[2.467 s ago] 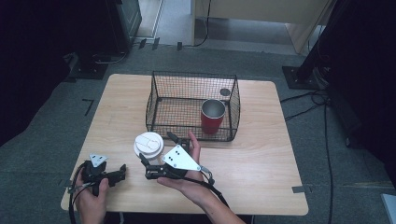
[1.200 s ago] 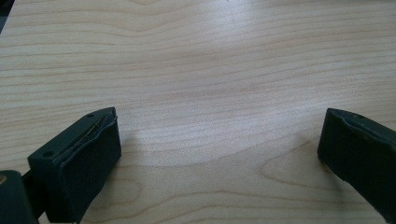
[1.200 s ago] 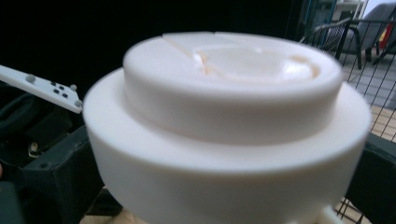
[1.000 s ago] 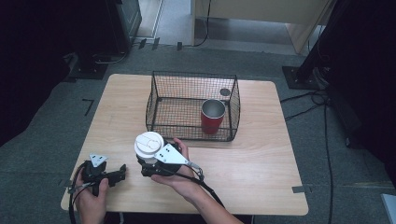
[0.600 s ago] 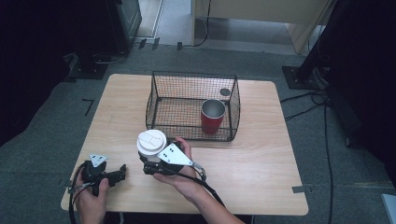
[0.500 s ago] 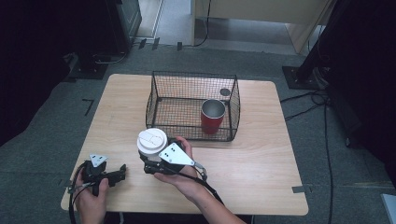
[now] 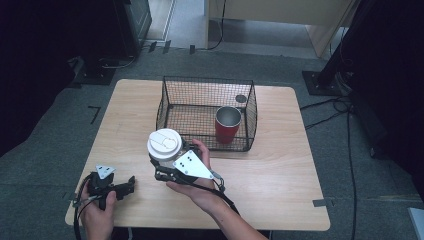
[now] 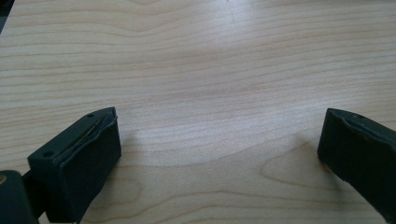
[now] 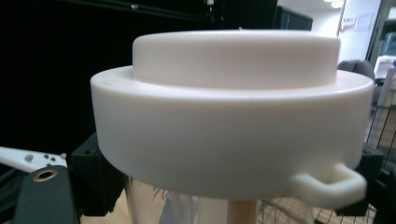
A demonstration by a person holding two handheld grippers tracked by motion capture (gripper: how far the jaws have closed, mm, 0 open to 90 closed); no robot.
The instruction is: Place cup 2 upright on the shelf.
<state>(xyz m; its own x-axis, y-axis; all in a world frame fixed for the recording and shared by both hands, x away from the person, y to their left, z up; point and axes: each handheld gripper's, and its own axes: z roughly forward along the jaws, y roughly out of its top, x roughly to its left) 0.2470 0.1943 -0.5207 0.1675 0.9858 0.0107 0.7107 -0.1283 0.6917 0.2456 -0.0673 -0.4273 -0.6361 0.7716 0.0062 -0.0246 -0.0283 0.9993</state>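
A clear cup with a white lid point(image 7: 164, 144) hangs above the table's front left, and my right gripper point(image 7: 163, 163) is shut on its body just under the lid. In the right gripper view the lid point(image 9: 233, 116) is very close, with a black jaw at each side of the cup and my right gripper point(image 9: 233, 207) closed around it. My left gripper point(image 7: 131, 182) lies on the table near the front left corner, held by a hand. Its jaws stand wide apart over bare wood in the left gripper view, so the left gripper point(image 8: 219, 154) is open with nothing in it.
A black wire basket point(image 7: 205, 85) stands at the back middle of the wooden table point(image 7: 280, 185), with a red cup point(image 7: 227, 125) upright in its right front corner. The basket's front wall is just beyond the held cup. Cables trail off the front edge.
My right gripper moved left to the white-lidded cup, shut on it and raised it off the table. The left gripper stayed where it was.
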